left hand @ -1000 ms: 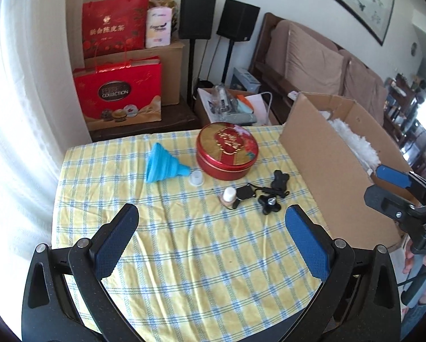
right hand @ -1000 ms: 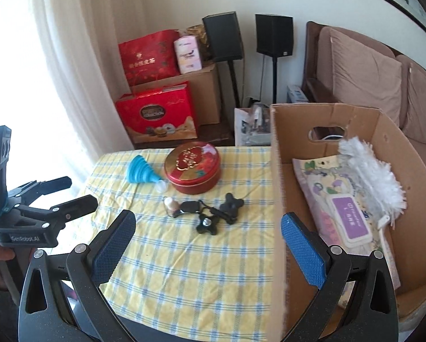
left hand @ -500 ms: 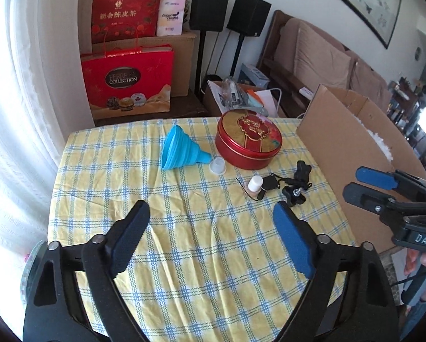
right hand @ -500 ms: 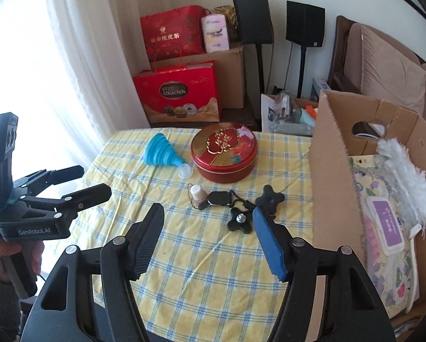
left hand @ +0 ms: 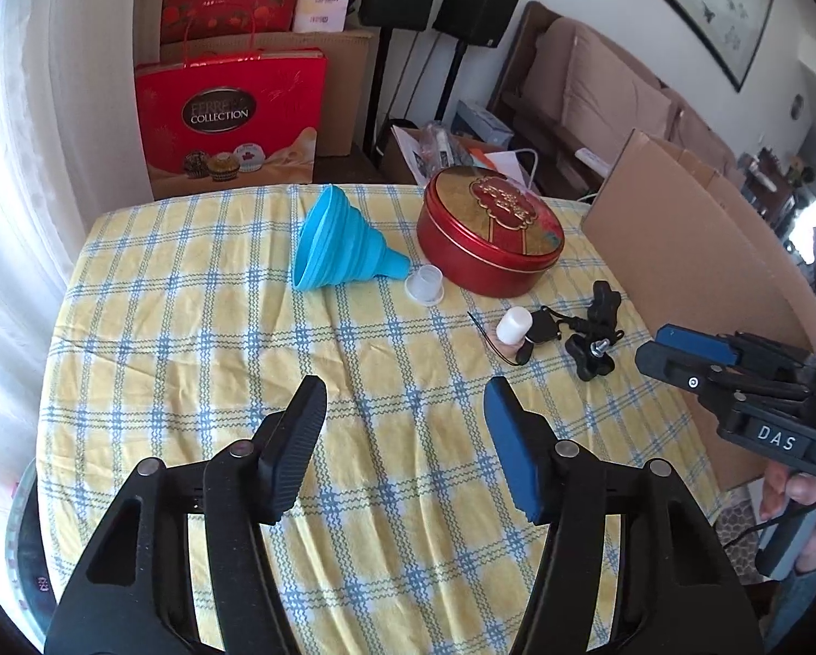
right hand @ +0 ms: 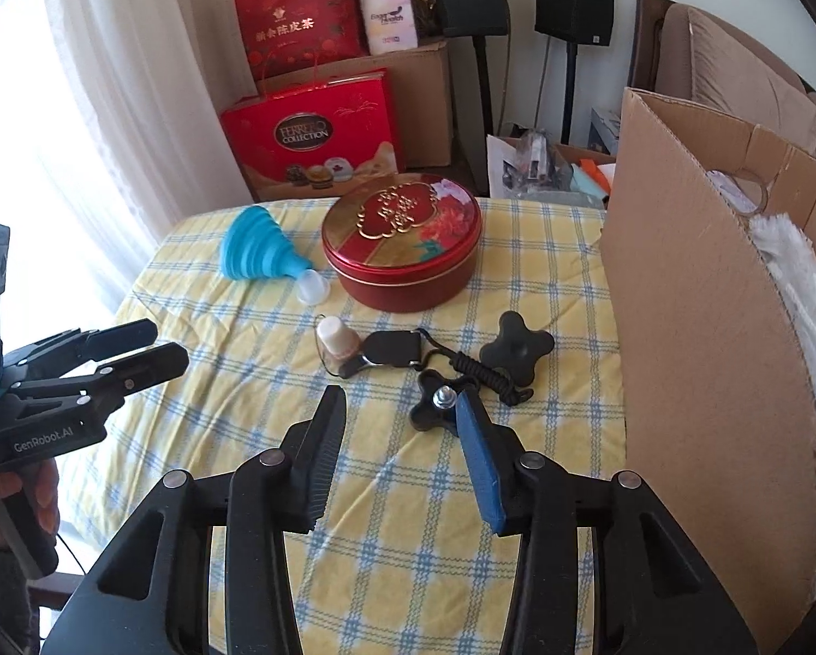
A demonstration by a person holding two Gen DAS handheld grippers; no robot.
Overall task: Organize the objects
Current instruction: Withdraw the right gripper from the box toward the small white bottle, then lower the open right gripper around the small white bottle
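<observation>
Your left hand-held gripper [left hand: 405, 401] tilted down over the bench [left hand: 200, 327], jaws just closing, half-open, empty, your right hand-held gripper [right hand: 402, 409] likewise, black knob [right hand: 435, 406] at its one o'clock

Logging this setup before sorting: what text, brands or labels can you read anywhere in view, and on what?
"FERRERO COLLECTION": red gift bag behind the table.
"DAS": right tool, seen from the left wrist.
"GenRobot.AI": left tool, seen from the right wrist.
Gold Chinese characters: upper red bag.
Gold characters: red tin lid, too ornate to read.
White pack: print too blurred.
</observation>
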